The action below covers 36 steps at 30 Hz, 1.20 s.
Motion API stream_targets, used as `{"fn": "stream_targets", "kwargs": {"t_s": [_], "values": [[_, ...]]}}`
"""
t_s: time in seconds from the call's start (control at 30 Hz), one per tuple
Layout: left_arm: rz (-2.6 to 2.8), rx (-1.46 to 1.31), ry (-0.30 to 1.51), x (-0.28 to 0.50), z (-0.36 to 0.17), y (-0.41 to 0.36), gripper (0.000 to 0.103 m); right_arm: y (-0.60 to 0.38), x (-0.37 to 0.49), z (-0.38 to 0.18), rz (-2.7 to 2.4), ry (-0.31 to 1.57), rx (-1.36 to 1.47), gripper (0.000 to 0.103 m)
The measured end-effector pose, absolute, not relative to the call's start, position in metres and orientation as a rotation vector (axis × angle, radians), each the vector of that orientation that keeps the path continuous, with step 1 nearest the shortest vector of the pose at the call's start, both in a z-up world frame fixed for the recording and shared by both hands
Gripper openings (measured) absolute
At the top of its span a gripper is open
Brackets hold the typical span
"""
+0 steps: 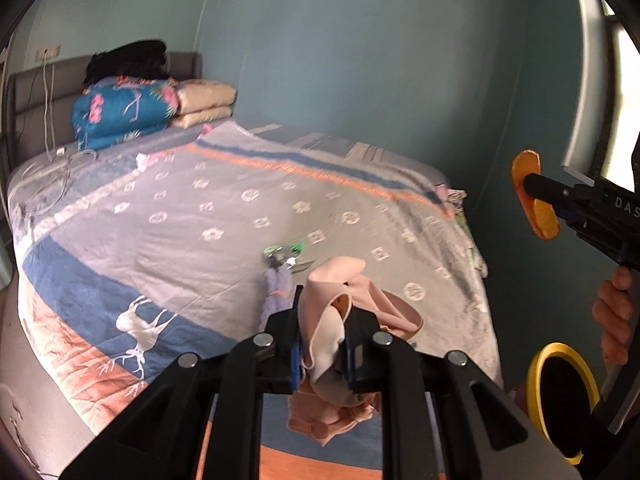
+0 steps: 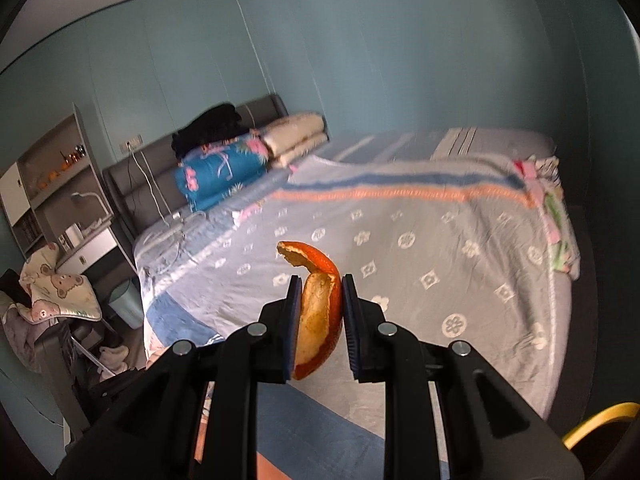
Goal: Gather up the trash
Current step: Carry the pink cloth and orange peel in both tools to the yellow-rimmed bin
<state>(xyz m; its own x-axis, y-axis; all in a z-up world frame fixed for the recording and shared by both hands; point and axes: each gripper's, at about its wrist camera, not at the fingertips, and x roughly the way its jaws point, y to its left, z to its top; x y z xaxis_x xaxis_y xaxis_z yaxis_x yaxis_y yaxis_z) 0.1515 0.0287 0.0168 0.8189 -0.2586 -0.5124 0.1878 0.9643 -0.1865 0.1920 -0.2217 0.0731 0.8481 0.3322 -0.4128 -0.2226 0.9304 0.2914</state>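
My left gripper [image 1: 323,312] is shut on a crumpled pink cloth [image 1: 340,312] and holds it above the near part of the bed [image 1: 200,216]. My right gripper [image 2: 320,300] is shut on a curved orange peel [image 2: 318,320], held above the bed [image 2: 440,240]; it also shows in the left wrist view [image 1: 534,196] at the right, off the bed's side. A green wrapper [image 1: 286,254] and a small purple item [image 1: 278,284] lie on the bedspread just beyond the cloth.
A yellow-rimmed bin [image 1: 560,396] is at the lower right, its rim also in the right wrist view [image 2: 600,420]. Folded quilts [image 1: 132,108] and white cables [image 1: 52,184] lie at the headboard end. A desk with shelves [image 2: 60,200] and a cluttered chair [image 2: 52,292] stand left of the bed.
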Motion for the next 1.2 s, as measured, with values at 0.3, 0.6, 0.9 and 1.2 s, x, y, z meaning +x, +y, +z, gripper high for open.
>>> {"fn": "stream_targets", "kwargs": {"t_s": [0.3,0.6,0.9,1.2], "values": [[-0.325,-0.093,0.478,0.109,0.054,-0.009,0.014,-0.267,0.121,0.099,0.269,0.391,0.263,0.020],[-0.433,-0.019,0.410,0.070,0.076,-0.055,0.014,-0.314,0.048,0.106,0.190,0.331,0.277,0.020],[-0.526,0.052,0.380,0.046,0.084,-0.102,0.014,-0.357,-0.009,0.107,0.085,0.298,0.279,0.020],[-0.608,0.111,0.407,0.037,0.078,-0.150,0.014,-0.401,-0.030,0.090,0.002,0.304,0.314,0.020]]}}
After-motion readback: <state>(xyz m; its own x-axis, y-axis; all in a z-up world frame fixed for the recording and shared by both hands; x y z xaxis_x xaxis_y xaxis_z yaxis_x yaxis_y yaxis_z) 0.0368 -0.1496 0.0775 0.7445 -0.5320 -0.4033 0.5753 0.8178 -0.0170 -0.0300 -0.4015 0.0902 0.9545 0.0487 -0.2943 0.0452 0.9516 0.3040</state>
